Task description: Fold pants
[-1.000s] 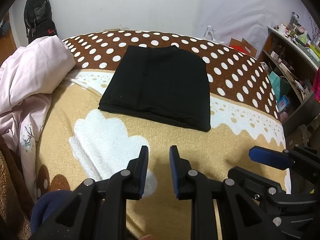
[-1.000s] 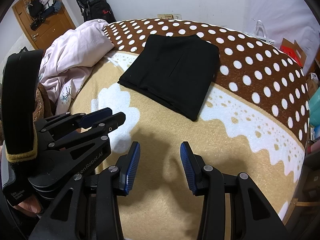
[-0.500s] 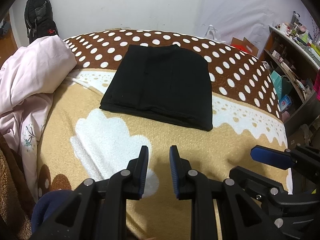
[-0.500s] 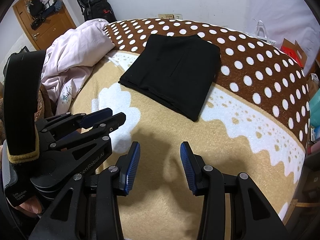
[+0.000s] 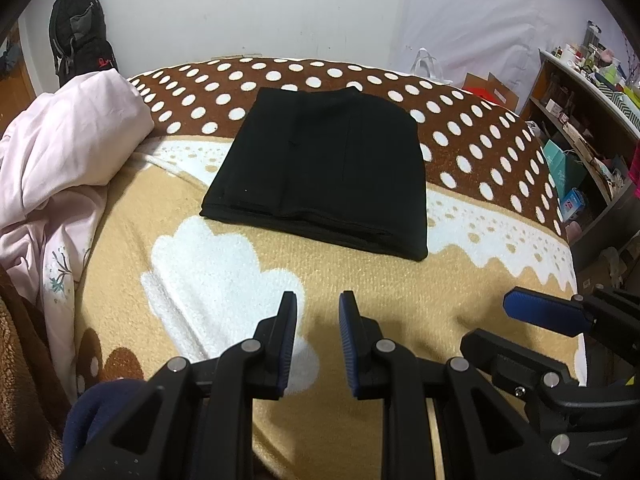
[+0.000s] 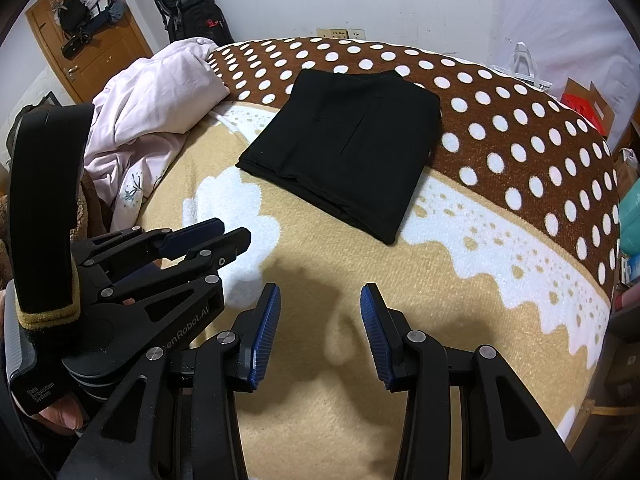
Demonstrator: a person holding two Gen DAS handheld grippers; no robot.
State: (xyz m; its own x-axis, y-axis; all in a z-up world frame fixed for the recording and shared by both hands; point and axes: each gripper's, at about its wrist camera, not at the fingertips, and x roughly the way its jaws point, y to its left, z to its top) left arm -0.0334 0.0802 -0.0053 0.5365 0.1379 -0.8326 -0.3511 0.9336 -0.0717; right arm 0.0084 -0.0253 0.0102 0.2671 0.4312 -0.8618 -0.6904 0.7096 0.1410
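The black pants [image 5: 324,168] lie folded into a flat rectangle on the bed blanket [image 5: 240,280], across the line between its brown dotted part and its tan part. They also show in the right wrist view [image 6: 348,144]. My left gripper [image 5: 318,312] hovers over the tan blanket well short of the pants, its jaws a narrow gap apart and empty. My right gripper [image 6: 320,304] is open and empty, also short of the pants. Each gripper shows in the other's view, the left one [image 6: 204,236] and the right one [image 5: 548,312].
A crumpled pink quilt [image 5: 60,160] lies on the bed's left side. A black backpack [image 5: 80,36] stands against the back wall. A cluttered shelf [image 5: 592,92] and bags stand to the right of the bed. A wooden door [image 6: 88,44] is at far left.
Both grippers have drifted very slightly back from the pants. Their jaws have not changed and the pants have not moved.
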